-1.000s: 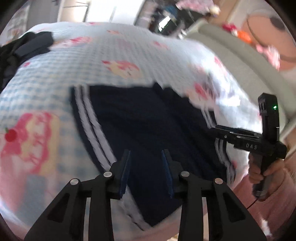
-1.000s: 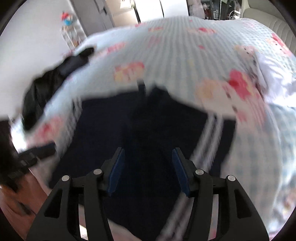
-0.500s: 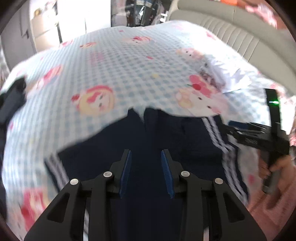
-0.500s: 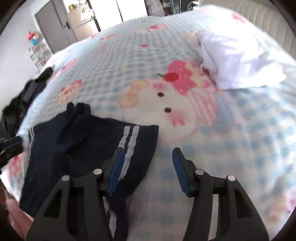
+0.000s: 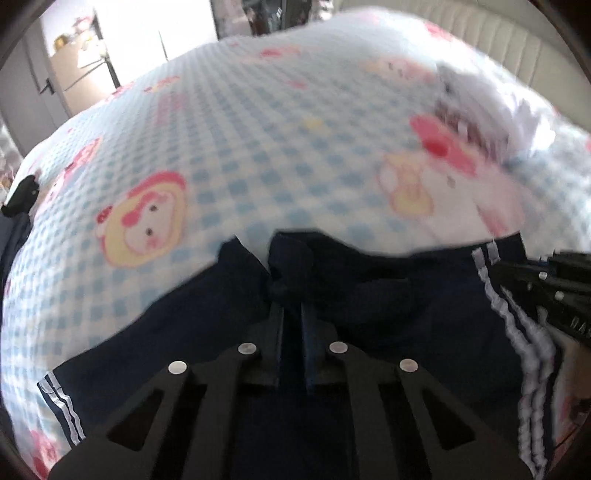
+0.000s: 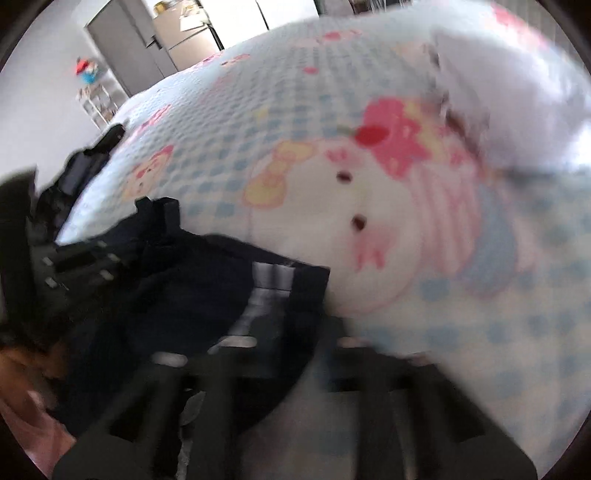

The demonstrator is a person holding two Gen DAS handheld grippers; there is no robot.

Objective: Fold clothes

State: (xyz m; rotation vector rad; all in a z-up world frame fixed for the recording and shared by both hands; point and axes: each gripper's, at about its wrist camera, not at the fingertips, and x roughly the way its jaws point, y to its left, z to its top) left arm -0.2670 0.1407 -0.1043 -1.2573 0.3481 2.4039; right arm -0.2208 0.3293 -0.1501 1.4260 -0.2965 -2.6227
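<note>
Navy shorts (image 5: 388, 325) with white side stripes lie flat on the checked cartoon bedspread (image 5: 258, 122). My left gripper (image 5: 291, 314) is shut on the shorts' middle fold near the crotch. My right gripper (image 6: 291, 332) sits at the shorts' (image 6: 207, 295) striped right edge; the view is blurred and its jaws are hard to make out. It also shows at the right edge of the left wrist view (image 5: 546, 291). The left gripper shows at the left of the right wrist view (image 6: 74, 266).
A white folded garment (image 6: 517, 92) lies at the far right of the bed. Dark clothes (image 6: 77, 173) are piled at the bed's left edge. A beige headboard (image 5: 498, 33) runs along the far right. A fridge and shelves stand beyond the bed.
My left gripper has closed on the shorts' middle fold. My right gripper has moved down to the striped right edge. Both views have moved closer to the cloth.
</note>
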